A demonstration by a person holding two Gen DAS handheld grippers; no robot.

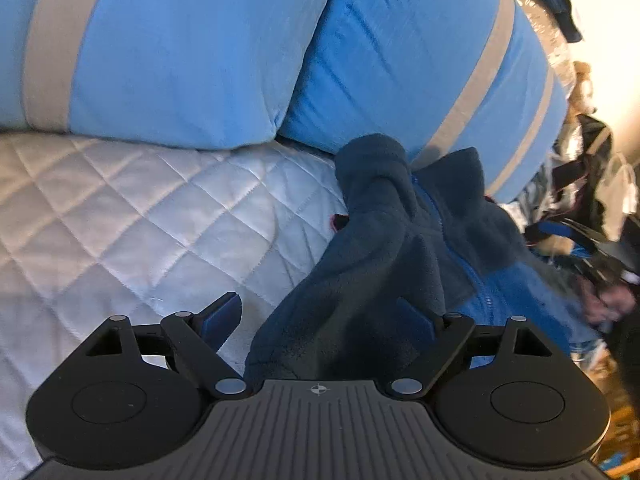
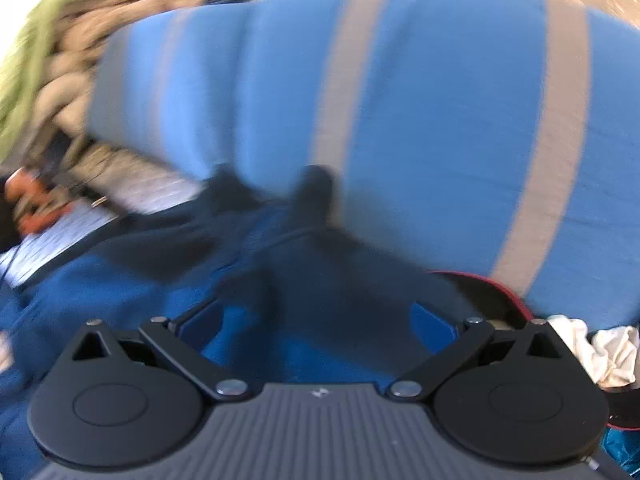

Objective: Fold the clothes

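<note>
A dark navy fleece jacket (image 1: 380, 240) with a brighter blue panel and a zip lies bunched on the white quilted bed cover (image 1: 120, 220), its collar against a blue pillow. My left gripper (image 1: 320, 312) is open just over the jacket's near fold. The fabric fills the right half of the gap and reaches the right finger (image 1: 416, 320), while the left finger (image 1: 224, 316) stands free above the quilt. In the blurred right wrist view, my right gripper (image 2: 316, 314) is open and wide, low over the same jacket (image 2: 120, 292), with fleece under and between its fingers.
Two blue pillows with grey stripes (image 1: 180, 52) (image 1: 400, 60) back the bed and fill the right wrist view (image 2: 400, 100). Green and beige bedding (image 2: 48, 40) is piled at the left there. A white cloth (image 2: 600, 348) and a black red-rimmed item (image 2: 492, 292) lie at the right. Dark clutter (image 1: 592, 184) lies beyond the bed.
</note>
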